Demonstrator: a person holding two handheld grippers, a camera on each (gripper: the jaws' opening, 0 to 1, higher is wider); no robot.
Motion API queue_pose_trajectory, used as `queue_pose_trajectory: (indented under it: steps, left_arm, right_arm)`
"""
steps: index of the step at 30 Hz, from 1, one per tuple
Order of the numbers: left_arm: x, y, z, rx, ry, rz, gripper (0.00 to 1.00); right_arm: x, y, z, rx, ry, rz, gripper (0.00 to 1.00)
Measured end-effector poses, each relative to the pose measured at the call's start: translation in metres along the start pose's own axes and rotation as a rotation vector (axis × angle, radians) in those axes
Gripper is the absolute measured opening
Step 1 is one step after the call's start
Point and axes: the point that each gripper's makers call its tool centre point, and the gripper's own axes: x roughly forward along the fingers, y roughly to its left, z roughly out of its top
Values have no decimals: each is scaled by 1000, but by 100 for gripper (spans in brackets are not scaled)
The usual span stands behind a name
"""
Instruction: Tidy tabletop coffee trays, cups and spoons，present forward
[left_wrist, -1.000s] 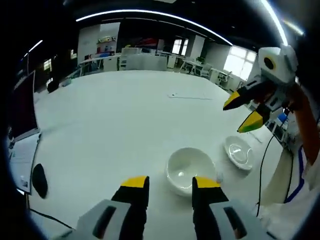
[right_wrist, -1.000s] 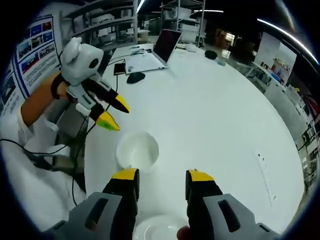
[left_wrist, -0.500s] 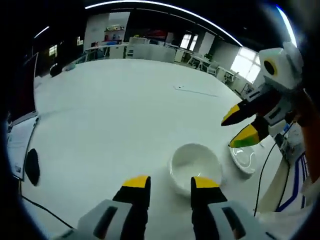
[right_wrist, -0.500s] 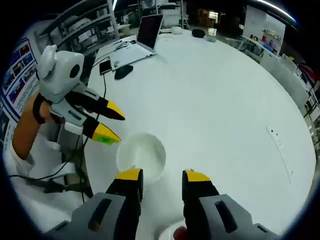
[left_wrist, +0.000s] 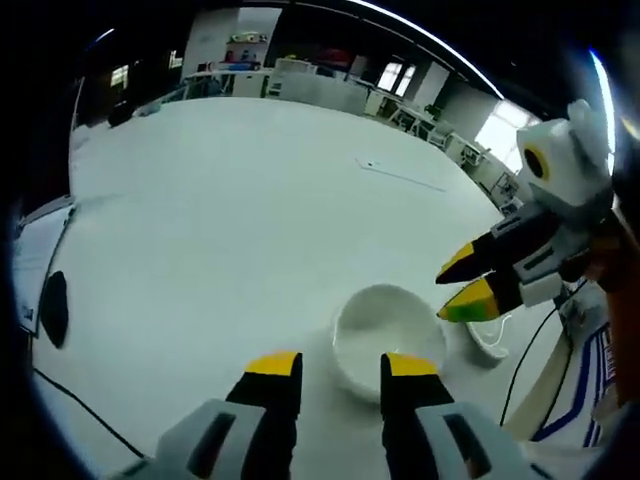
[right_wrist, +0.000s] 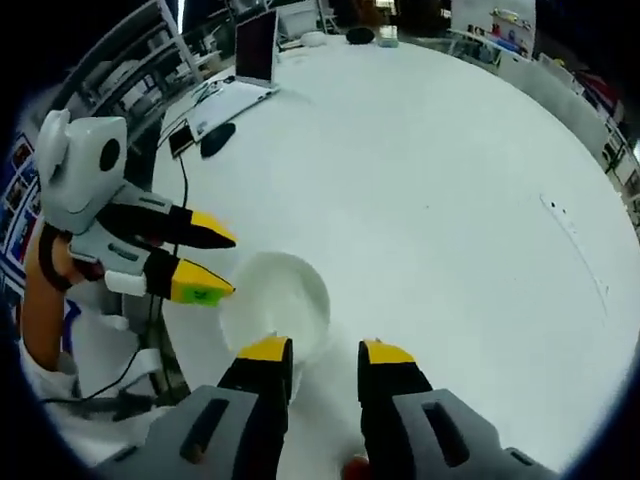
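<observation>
A white cup (left_wrist: 388, 335) stands on the white table (left_wrist: 220, 220), just ahead of my left gripper (left_wrist: 340, 367), which is open with nothing between its jaws. My right gripper (left_wrist: 463, 283) comes in from the right, open, its yellow tips beside the cup's right rim. Behind it lies a white saucer (left_wrist: 491, 338), partly hidden. In the right gripper view the cup (right_wrist: 275, 303) sits just ahead and left of my right gripper (right_wrist: 325, 352), with my left gripper (right_wrist: 211, 266) open at the cup's left rim.
An open laptop (right_wrist: 245, 60), a dark mouse (right_wrist: 214, 140) and a cable (right_wrist: 183, 185) lie along the table's left side. A person's sleeve and more cables (right_wrist: 120, 385) hang at the near table edge. A wide stretch of bare tabletop (right_wrist: 450, 200) lies beyond the cup.
Both grippers have come closer to the cup. The right gripper has dropped to the cup's right rim and now hides most of the saucer; the left gripper's tips have neared its left rim.
</observation>
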Motion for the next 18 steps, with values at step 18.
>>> queue_pose_trajectory:
  steps: [18]
  left_arm:
    - [15, 19, 5, -55, 110, 158, 34]
  right_arm:
    - [18, -10, 0, 140, 34, -62, 23]
